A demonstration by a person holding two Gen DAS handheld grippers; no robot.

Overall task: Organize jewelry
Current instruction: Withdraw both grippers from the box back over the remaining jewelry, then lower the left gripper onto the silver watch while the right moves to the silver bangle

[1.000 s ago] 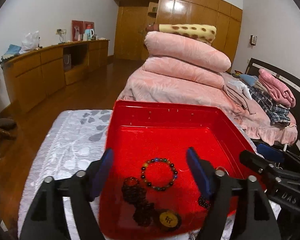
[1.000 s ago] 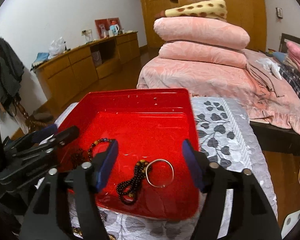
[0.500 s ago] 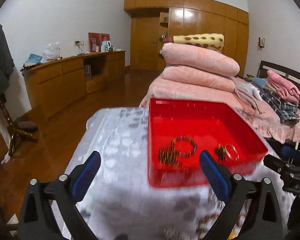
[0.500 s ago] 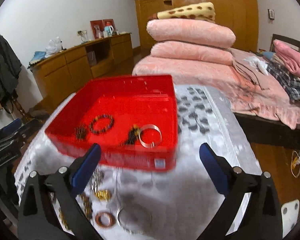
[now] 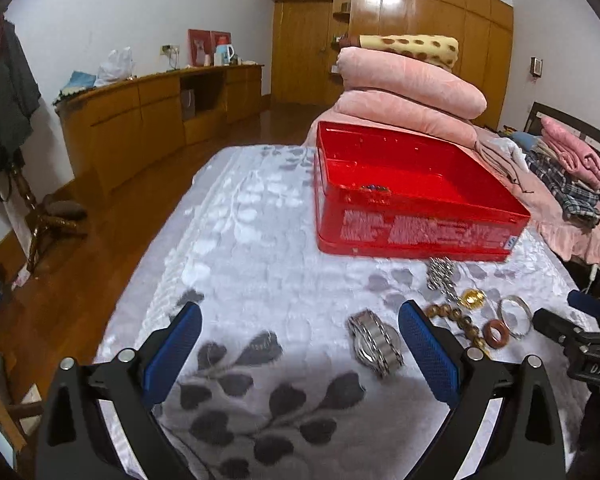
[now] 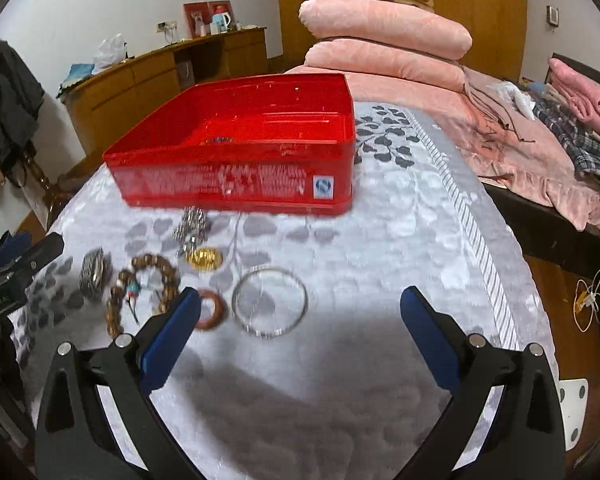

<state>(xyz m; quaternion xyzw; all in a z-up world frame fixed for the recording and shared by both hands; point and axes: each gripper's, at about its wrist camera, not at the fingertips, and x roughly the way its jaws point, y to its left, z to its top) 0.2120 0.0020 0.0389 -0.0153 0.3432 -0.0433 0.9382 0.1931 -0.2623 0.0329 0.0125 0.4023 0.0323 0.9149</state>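
A red tin box (image 5: 420,232) (image 6: 236,180) stands on the grey leaf-patterned cloth, with a beaded bracelet just showing over its near wall. In front of it lie loose pieces: a metal watch (image 5: 374,344) (image 6: 94,270), a wooden bead bracelet (image 5: 454,318) (image 6: 148,284), a gold disc (image 5: 474,299) (image 6: 204,258), a silver chain (image 5: 440,274) (image 6: 192,226), a red-brown ring (image 5: 497,333) (image 6: 210,308) and a thin silver bangle (image 5: 514,315) (image 6: 270,300). My left gripper (image 5: 300,356) is open over bare cloth, the watch just inside its right finger. My right gripper (image 6: 300,340) is open, nothing between its fingers, the bangle just ahead.
The cloth-covered table (image 5: 240,240) drops to a wooden floor on the left. A bed with pink quilts (image 5: 412,92) lies behind and to the right. A long wooden sideboard (image 5: 148,120) runs along the left wall. Folded clothes (image 6: 580,120) sit on the bed.
Both grippers have pulled back from over the red box toward the near table edge, and their jaws have opened wider. The loose jewelry in front of the box has come into view.
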